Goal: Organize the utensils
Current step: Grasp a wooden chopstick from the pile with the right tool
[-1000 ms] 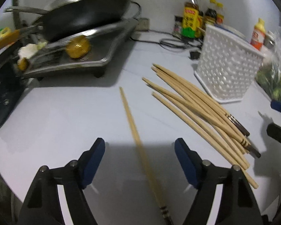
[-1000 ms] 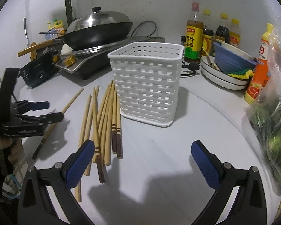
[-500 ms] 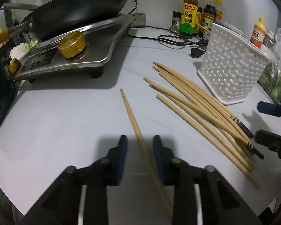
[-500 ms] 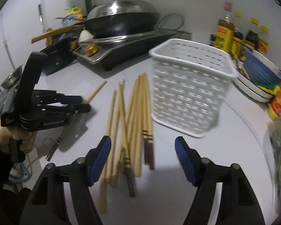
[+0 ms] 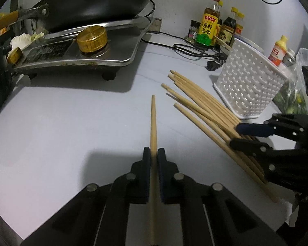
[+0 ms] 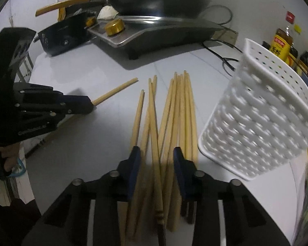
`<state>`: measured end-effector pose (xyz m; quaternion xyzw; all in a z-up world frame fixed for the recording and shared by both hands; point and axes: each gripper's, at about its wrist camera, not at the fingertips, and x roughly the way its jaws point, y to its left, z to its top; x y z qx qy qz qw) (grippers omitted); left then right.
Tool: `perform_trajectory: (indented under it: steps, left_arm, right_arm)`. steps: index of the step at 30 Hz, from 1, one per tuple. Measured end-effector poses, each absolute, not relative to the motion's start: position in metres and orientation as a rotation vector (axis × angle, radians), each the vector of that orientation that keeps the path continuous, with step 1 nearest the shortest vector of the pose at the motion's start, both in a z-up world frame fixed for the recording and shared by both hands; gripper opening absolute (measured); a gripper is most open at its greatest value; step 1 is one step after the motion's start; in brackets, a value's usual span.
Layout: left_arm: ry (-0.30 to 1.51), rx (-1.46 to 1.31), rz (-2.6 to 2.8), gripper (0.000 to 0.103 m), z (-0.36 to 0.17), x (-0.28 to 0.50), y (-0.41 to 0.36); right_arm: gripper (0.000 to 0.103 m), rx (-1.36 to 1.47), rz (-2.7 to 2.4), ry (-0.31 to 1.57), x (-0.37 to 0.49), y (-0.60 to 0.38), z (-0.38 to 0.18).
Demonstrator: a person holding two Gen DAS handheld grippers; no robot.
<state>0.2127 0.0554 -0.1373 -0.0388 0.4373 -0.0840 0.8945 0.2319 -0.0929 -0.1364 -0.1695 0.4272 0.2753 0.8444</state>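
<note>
Wooden chopsticks in both grippers' reach on the pale counter.

Blue pads of the left gripper [image 5: 153, 153] are clamped on a single chopstick [image 5: 153, 123] that points straight ahead of them. The right gripper [image 6: 156, 153] straddles the loose chopstick pile [image 6: 174, 110], jaws closing with several sticks between them and the pads not yet pressing. Just to that gripper's right stands the white perforated basket [image 6: 262, 110]; beyond both sit a stove [image 5: 88, 55] and wok [image 5: 92, 4].
</note>
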Motion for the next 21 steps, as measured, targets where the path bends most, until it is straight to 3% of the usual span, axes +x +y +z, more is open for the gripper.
perform_trajectory:
  steps: [7, 8, 21]
  left_arm:
    - [0.889, -0.132, -0.191, 0.006, -0.136, 0.208, 0.063]
    - [0.884, -0.141, -0.193, 0.006, -0.135, 0.206, 0.065]
    - [0.782, -0.215, -0.208, 0.006, -0.108, 0.188, 0.068]
  right_arm:
    - [0.014, -0.404, 0.572, 0.889, 0.234, -0.086, -0.137]
    - [0.006, -0.403, 0.573, 0.885, 0.234, -0.086, -0.137]
    - [0.006, -0.359, 0.58, 0.842, 0.221, -0.095, -0.116]
